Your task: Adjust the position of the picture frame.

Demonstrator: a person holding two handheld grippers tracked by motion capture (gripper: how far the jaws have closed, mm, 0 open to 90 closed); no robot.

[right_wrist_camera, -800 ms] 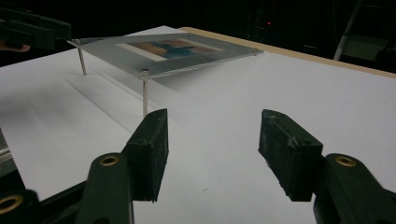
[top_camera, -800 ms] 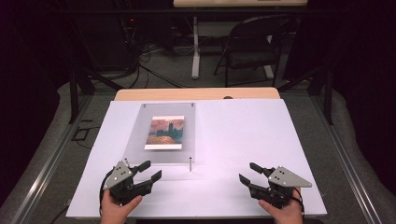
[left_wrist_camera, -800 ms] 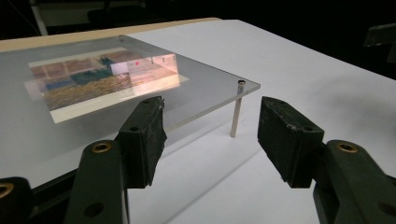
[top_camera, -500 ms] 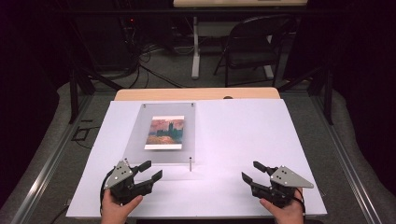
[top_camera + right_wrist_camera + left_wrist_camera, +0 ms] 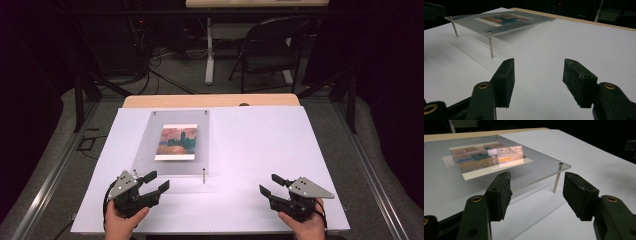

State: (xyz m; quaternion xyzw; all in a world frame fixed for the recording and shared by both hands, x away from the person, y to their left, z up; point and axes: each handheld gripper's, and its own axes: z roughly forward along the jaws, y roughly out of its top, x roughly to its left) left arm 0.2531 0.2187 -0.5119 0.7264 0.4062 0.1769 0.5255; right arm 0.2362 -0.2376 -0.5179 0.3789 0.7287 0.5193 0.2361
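From where I stood, the clear acrylic frame [image 5: 172, 145] lay on the left half of the counter [image 5: 260, 150], raised on thin metal posts [image 5: 556, 180] so that it sat above the white surface. A small painted print [image 5: 176, 142] was sandwiched in it, in reds, oranges and blues. Its subject was hard to make out: in the left gripper view glare washed across the plate, and in the right gripper view the print was seen nearly edge-on. I could read no label, signature or writing anywhere on it.

The left hand-held gripper [image 5: 154, 181] rested near the frame's near edge, its jaws standing well apart with nothing between them; in its own view the pads framed the frame's near right corner post without touching it. The right hand-held gripper [image 5: 272, 184] sat well apart from the frame on the bare right side of the counter, jaws likewise wide and empty, pointed toward the frame. Both of the person's hands were cut off by the bottom edge of the high view, so little beyond the knuckles showed.

Compared with a moment before, the two grippers had hardly moved; the left one had settled only very slightly, and the frame had not shifted. Beyond the counter, a folding chair [image 5: 272, 47] and tangled cables [image 5: 160, 60] faded into darkness.
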